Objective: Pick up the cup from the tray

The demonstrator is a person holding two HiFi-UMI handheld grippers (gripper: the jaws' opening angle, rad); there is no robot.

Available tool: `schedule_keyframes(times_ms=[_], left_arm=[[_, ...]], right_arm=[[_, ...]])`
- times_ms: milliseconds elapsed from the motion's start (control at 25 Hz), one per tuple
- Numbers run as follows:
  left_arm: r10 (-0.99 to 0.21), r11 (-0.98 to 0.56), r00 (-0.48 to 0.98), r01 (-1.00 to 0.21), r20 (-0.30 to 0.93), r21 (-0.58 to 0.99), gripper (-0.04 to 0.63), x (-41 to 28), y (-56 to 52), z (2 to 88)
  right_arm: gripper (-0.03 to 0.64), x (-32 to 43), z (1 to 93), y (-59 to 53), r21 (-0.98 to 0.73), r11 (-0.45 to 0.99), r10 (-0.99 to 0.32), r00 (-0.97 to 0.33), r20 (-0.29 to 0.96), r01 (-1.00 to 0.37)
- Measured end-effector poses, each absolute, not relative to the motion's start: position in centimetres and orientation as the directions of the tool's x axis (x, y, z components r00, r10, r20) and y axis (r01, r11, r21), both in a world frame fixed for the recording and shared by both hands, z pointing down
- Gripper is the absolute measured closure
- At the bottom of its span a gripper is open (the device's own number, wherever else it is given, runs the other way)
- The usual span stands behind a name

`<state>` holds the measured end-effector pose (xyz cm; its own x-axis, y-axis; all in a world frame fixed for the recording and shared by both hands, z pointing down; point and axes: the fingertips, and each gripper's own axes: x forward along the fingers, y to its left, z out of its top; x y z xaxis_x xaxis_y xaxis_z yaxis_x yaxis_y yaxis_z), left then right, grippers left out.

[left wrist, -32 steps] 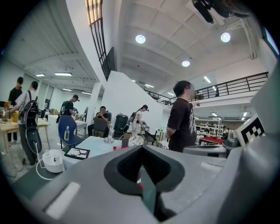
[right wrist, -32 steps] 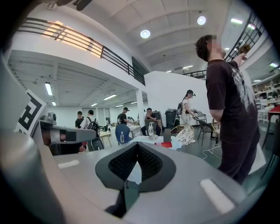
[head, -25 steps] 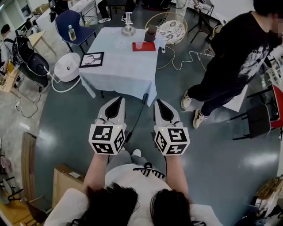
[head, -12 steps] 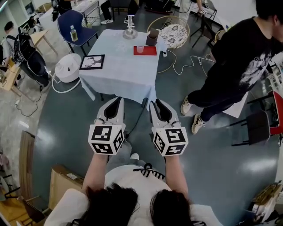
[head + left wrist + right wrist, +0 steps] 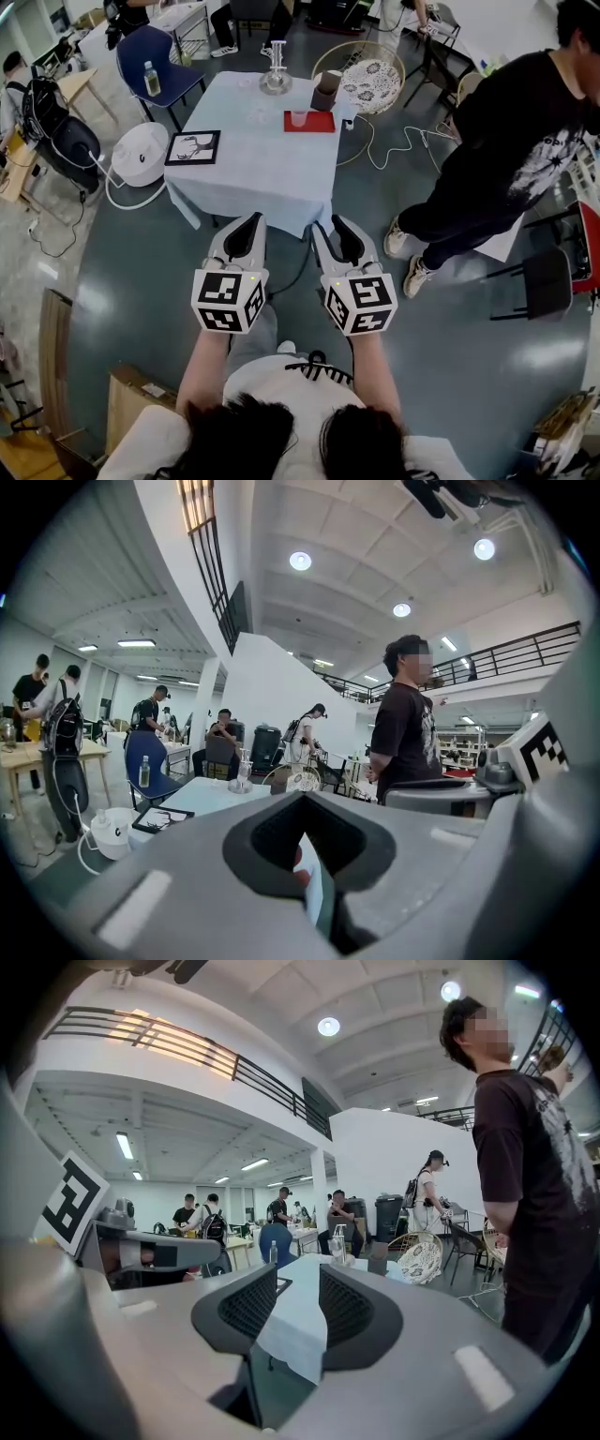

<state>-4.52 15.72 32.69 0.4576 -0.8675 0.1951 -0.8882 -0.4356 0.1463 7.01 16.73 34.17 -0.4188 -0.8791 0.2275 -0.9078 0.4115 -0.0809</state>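
A small clear cup (image 5: pixel 298 117) stands on a red tray (image 5: pixel 319 124) at the far right edge of a table with a white cloth (image 5: pixel 253 164). Both grippers hang side by side over the floor, short of the table's near edge and well apart from the cup. My left gripper (image 5: pixel 253 218) (image 5: pixel 302 797) has its tips together and holds nothing. My right gripper (image 5: pixel 336 223) (image 5: pixel 298 1283) has just been opening its jaws; a narrow gap shows between its pads (image 5: pixel 248 1305), with nothing in it, only the tablecloth beyond.
On the table lie a framed picture (image 5: pixel 192 148), a glass stand (image 5: pixel 275 75) and a brown box (image 5: pixel 323 84). A person in black (image 5: pixel 506 159) stands right of the table. A white round appliance (image 5: pixel 141 148), a blue chair (image 5: pixel 145 47) and floor cables (image 5: pixel 398 127) surround it.
Both grippers have moved forward, closer to the table's near edge. The right gripper's jaws, shut a second ago, now stand a little apart. The left gripper's jaws look unchanged.
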Motion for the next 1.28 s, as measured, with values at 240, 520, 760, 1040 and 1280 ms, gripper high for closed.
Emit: schedule_keyframes(times_ms=[240, 520, 760, 1040, 1280], left_arm=[[-0.861, -0.439, 0.462, -0.886, 0.212, 0.147, 0.595, -5.3, 10.7, 32.9], [-0.849, -0.457, 0.479, -0.878, 0.222, 0.144, 0.595, -6.5, 5.4, 33.1], [-0.828, -0.482, 0.508, -0.861, 0.238, 0.159, 0.595, -7.0, 0.9, 33.5], [-0.800, -0.521, 0.544, -0.839, 0.253, 0.157, 0.595, -7.9, -3.8, 33.8], [-0.785, -0.541, 0.564, -0.826, 0.255, 0.160, 0.595, -8.8, -6.6, 34.3]], right_arm=[[0.456, 6.7, 34.4, 12.0, -0.094, 0.396, -0.881, -0.407, 0.243, -0.913], [0.420, 5.7, 34.3, 6.8, -0.093, 0.369, -0.891, -0.380, 0.248, -0.925], [0.357, 4.7, 35.0, 2.7, -0.060, 0.326, -0.899, -0.329, 0.288, -0.944], [0.337, 2.5, 34.8, -1.8, -0.039, 0.322, -0.899, -0.319, 0.301, -0.946], [0.327, 1.3, 34.9, -4.6, -0.056, 0.300, -0.909, -0.303, 0.285, -0.952]])
